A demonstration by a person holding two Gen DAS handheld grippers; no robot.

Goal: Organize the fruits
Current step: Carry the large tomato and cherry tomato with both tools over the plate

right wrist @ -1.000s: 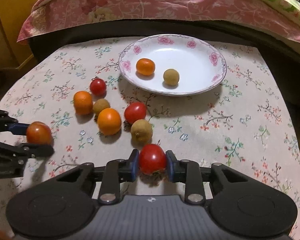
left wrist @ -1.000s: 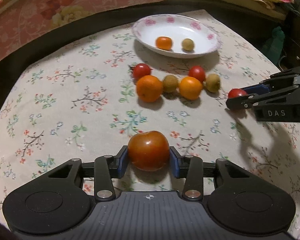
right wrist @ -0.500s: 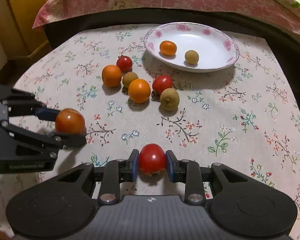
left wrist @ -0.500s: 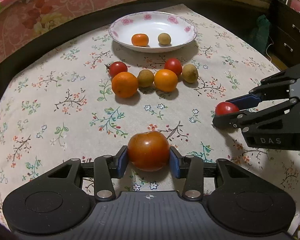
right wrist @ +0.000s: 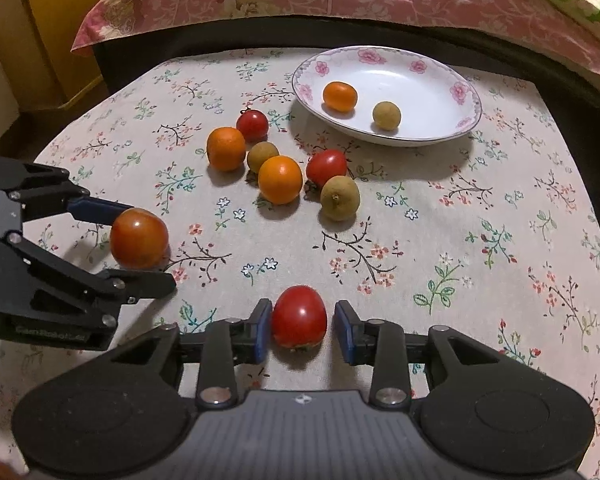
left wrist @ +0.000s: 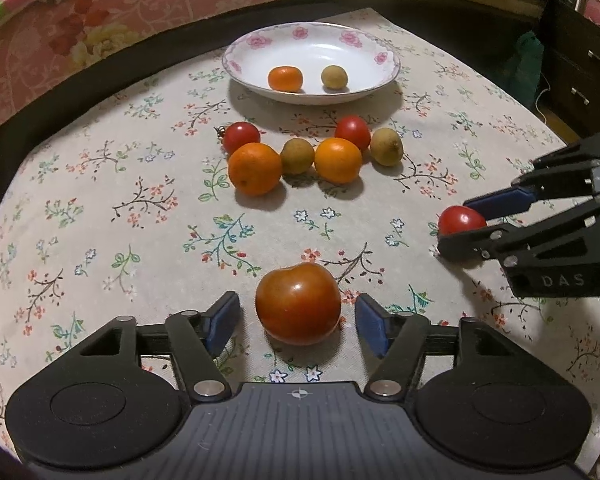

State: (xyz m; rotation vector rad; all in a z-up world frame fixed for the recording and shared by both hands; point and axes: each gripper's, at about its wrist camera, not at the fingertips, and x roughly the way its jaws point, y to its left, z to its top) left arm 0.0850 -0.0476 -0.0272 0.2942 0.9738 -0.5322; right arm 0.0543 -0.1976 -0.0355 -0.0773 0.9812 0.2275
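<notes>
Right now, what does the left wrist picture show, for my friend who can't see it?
An open left hand-held gripper sits around a big orange-red tomato resting on a flowery tablecloth. Farther back lie six small fruits in a cluster, and a white plate with two more. The right hand-held gripper reaches in from the right around a small red tomato.

Left hand-held gripper (left wrist: 298,316), right hand-held gripper (right wrist: 300,328), matte black linkages, blue pads (left wrist: 370,328), silver screws, white lettering

Two tomatoes (left wrist: 298,303) (right wrist: 299,316) rest upright on the tablecloth.
</notes>
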